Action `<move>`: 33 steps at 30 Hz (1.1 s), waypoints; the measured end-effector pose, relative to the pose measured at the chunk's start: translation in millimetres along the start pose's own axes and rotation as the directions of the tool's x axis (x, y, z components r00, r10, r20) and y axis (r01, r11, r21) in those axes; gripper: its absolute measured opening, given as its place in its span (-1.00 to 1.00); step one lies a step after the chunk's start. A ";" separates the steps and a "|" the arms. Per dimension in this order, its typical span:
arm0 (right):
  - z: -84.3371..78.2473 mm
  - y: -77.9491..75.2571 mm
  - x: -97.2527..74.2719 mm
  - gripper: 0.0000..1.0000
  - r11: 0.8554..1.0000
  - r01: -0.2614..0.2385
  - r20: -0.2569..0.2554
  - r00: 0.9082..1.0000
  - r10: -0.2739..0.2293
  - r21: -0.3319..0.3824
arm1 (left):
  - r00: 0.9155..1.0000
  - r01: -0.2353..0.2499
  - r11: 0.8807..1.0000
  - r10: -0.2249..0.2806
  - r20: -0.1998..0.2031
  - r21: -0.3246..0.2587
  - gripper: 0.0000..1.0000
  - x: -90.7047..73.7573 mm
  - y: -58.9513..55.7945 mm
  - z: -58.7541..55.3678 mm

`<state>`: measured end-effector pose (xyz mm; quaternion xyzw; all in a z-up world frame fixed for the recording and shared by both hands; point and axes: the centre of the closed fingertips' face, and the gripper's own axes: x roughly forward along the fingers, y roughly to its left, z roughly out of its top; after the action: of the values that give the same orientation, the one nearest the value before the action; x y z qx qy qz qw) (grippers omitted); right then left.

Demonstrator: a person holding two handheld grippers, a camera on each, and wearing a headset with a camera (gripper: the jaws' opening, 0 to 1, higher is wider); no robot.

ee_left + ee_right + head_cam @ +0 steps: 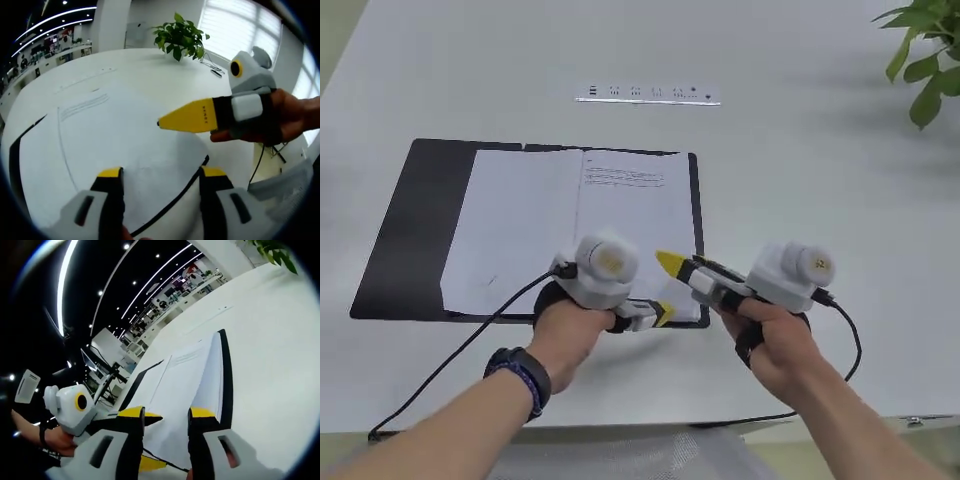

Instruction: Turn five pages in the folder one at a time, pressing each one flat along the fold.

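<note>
A black folder lies open on the white table, with white pages on both sides of the fold and a few printed lines on the right page. My left gripper is open just above the right page's near corner, where the folder's black edge runs between the jaws. My right gripper points left over the same page, its yellow tip hovering above the paper. Its jaws stand a little apart, and I see nothing gripped between them.
A white power strip lies on the table beyond the folder. A leafy plant stands at the far right. Cables trail from both grippers toward the table's near edge.
</note>
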<state>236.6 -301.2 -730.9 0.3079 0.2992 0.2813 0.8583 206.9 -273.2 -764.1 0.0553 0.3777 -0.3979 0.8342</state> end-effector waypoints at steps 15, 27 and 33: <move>-11.5 8.3 -2.3 -0.98 0.999 0.029 0.022 0.999 -0.030 0.023 | 0.998 -0.053 0.998 0.051 0.046 0.033 0.26 -45.2 6.3 -0.3; -4.3 27.3 8.8 -1.00 0.999 0.011 0.052 0.999 -0.013 0.042 | 0.993 -0.097 0.995 0.095 0.073 0.024 0.27 -77.9 21.5 -0.3; -5.6 37.9 19.6 -1.00 0.999 -0.001 0.049 0.999 -0.001 0.044 | 0.988 -0.125 0.992 0.123 0.094 0.019 0.27 -92.0 32.8 0.4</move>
<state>234.5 -261.3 -714.7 0.3335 0.2840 0.2671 0.8584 193.6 -193.9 -708.7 0.0704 0.3295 -0.3522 0.8732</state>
